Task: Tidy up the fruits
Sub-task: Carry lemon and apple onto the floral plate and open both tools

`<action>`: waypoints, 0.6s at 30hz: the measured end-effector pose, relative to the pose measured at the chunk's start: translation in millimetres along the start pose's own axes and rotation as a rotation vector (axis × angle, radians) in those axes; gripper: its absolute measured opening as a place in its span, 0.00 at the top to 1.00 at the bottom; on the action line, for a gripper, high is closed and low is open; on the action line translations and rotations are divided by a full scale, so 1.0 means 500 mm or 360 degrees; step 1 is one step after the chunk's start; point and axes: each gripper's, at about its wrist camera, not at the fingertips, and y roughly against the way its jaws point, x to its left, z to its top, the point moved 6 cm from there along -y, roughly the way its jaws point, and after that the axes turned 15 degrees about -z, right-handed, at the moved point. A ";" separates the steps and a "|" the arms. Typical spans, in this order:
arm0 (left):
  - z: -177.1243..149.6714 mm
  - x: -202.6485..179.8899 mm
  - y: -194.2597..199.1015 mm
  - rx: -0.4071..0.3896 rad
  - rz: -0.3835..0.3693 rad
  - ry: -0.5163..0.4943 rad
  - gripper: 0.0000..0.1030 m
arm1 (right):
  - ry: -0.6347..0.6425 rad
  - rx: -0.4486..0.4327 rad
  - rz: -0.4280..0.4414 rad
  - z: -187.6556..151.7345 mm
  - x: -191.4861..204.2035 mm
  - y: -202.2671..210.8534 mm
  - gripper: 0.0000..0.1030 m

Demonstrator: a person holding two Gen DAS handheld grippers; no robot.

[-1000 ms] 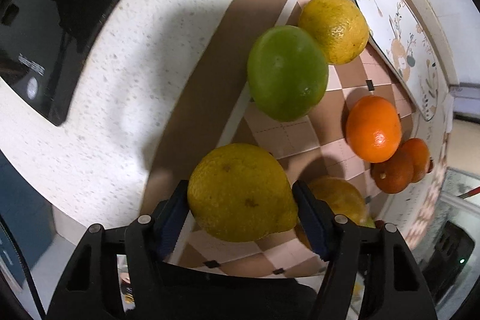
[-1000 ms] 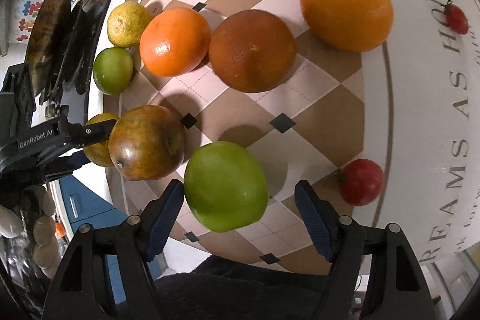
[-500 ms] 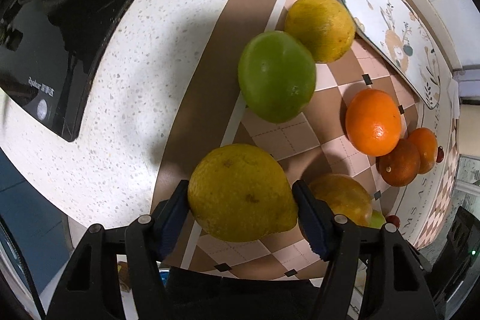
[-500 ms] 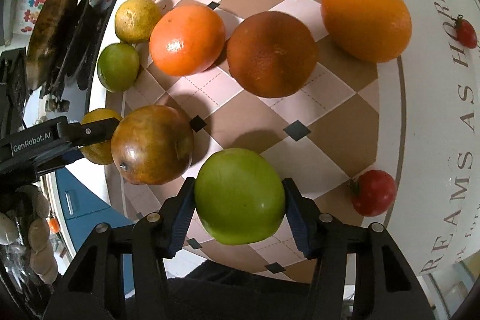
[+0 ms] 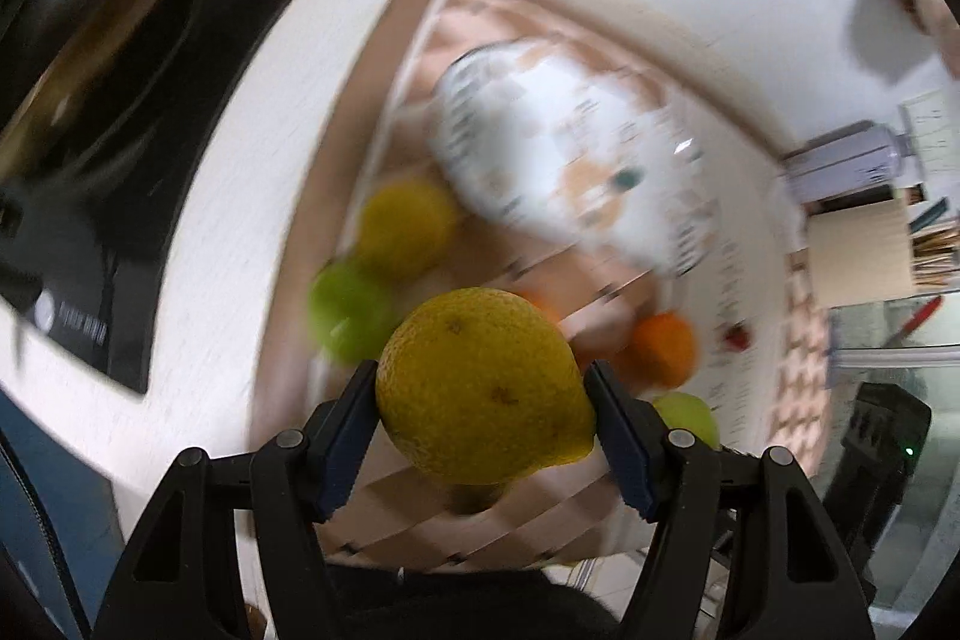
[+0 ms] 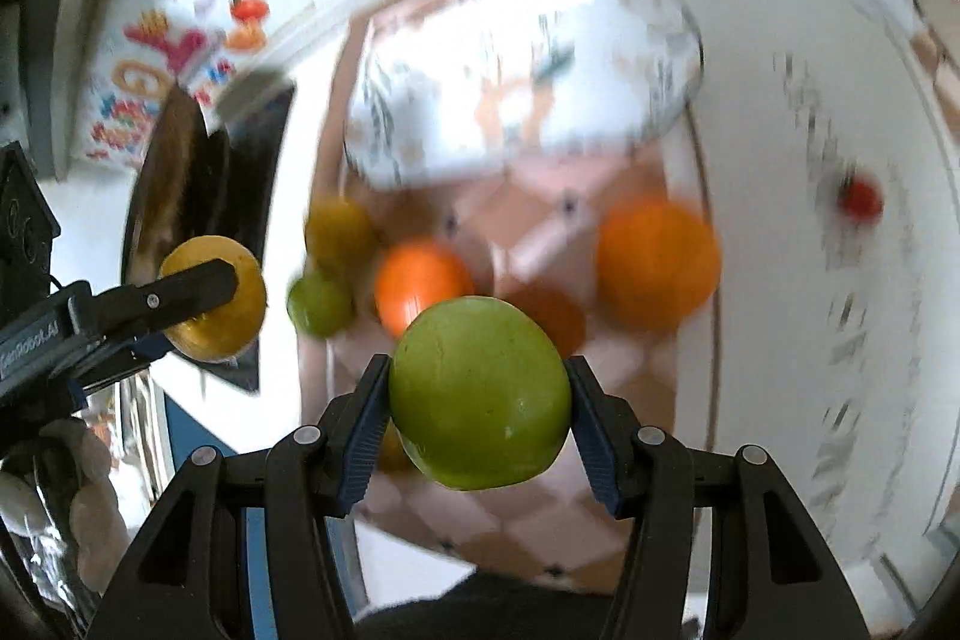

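Observation:
My left gripper (image 5: 483, 421) is shut on a yellow lemon (image 5: 483, 385) and holds it above the checkered mat (image 5: 480, 526). My right gripper (image 6: 477, 418) is shut on a green apple (image 6: 480, 391), also lifted off the mat. The left gripper with the lemon (image 6: 231, 298) shows at the left of the right wrist view. On the mat lie a yellow citrus (image 5: 405, 226), a green fruit (image 5: 345, 310), oranges (image 6: 657, 262) (image 6: 420, 280) and a dark orange (image 6: 555, 319). A white patterned plate (image 5: 570, 166) lies beyond them. The background is blurred.
A black induction cooktop (image 5: 120, 196) with a dark pan (image 6: 174, 184) sits to the left on the white counter. Small red tomatoes (image 6: 861, 199) (image 5: 735, 337) lie on the lettered part of the mat. A box with utensils (image 5: 870, 244) stands far right.
Both grippers have risen off the mat, each carrying its fruit, and the views now tilt up toward the plate. The right gripper closed on the green apple about half a second ago.

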 end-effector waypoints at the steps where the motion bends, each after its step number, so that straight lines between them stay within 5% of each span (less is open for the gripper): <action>1: 0.029 -0.025 -0.007 -0.0002 -0.0018 -0.0030 0.36 | -0.0009 -0.0026 -0.0001 0.029 -0.003 0.007 0.42; 11: 0.251 -0.065 -0.177 0.0110 0.0034 0.0003 0.36 | -0.0048 -0.0040 -0.0184 0.316 -0.045 -0.079 0.42; 18: 0.328 -0.035 -0.264 0.0215 0.0150 0.0068 0.35 | 0.0048 0.0035 -0.0253 0.392 -0.040 -0.160 0.42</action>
